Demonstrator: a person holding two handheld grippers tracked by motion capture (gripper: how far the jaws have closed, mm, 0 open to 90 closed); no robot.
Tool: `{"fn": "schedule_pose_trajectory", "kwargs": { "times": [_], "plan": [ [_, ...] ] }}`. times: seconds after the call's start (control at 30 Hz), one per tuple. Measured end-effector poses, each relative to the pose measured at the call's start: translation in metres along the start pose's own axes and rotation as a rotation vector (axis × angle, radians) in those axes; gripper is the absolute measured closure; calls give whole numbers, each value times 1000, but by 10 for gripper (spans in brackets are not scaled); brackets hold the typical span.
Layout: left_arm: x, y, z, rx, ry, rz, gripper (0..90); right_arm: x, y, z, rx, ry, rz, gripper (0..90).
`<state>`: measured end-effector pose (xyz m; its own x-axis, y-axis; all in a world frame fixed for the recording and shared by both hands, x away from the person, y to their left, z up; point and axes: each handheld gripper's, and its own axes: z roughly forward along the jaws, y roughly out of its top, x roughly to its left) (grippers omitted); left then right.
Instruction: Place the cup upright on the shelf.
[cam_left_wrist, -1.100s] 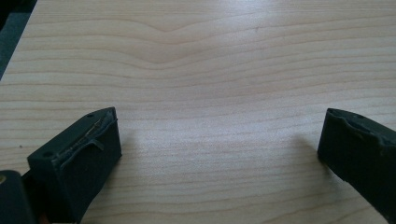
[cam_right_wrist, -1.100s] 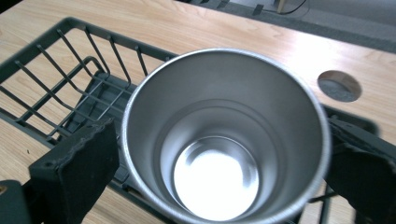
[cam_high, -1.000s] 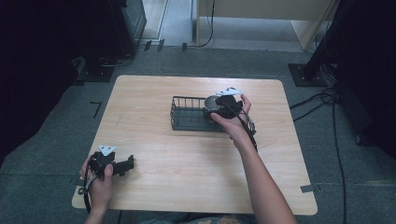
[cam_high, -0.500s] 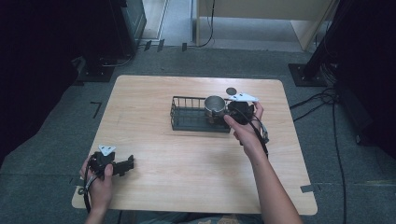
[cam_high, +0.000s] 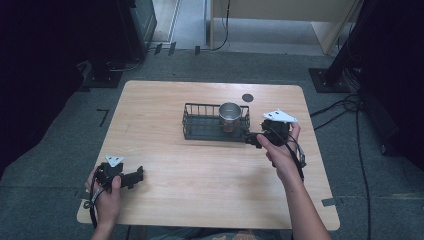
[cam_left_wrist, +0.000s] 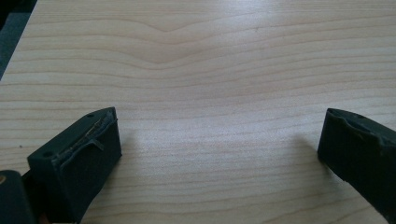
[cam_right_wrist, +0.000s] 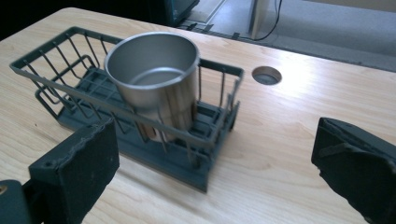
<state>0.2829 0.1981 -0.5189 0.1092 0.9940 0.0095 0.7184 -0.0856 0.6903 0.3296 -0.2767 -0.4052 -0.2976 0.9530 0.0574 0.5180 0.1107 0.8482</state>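
Observation:
A shiny metal cup (cam_high: 230, 114) (cam_right_wrist: 154, 93) stands upright in the right end of a dark wire rack (cam_high: 197, 107) (cam_right_wrist: 46, 79) at the middle of the wooden table (cam_high: 200, 200). My right gripper (cam_high: 252, 139) (cam_right_wrist: 212, 140) is open just off the rack's right end, pointing at it, with nothing between its jaws. My left gripper (cam_high: 137, 176) (cam_left_wrist: 218, 130) rests low at the front left of the table, jaws wide open over bare wood.
A round cable hole (cam_high: 246, 97) (cam_right_wrist: 266, 74) lies in the tabletop behind the rack's right end. Cables (cam_high: 340, 112) and dark equipment stands (cam_high: 327, 80) sit on the carpet to the right of the table.
My right gripper has drawn back to the right, away from the cup, which stays standing in the rack. The left gripper has not moved.

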Motion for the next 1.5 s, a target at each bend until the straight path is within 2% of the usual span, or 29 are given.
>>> {"fn": "schedule_pose_trajectory", "kwargs": {
  "times": [0.27, 0.7, 1.03, 1.13, 1.5],
  "plan": [
    [0, 0, 0, 4, 0, 5, 0, -21, -25, -22, 7, -43, 11, 10],
    [0, 0, 0, 4, 0, 5, 0, -49, -73, -42, 11, -90, 80, 20],
    [0, 0, 0, 4, 0, 5, 0, -64, -111, -51, 52, -117, 108, 27],
    [0, 0, 0, 4, 0, 5, 0, -66, -117, -53, 59, -129, 119, 41],
    [0, 0, 0, 4, 0, 5, 0, -81, -155, -63, 125, -180, 142, 43]
  ]
}}
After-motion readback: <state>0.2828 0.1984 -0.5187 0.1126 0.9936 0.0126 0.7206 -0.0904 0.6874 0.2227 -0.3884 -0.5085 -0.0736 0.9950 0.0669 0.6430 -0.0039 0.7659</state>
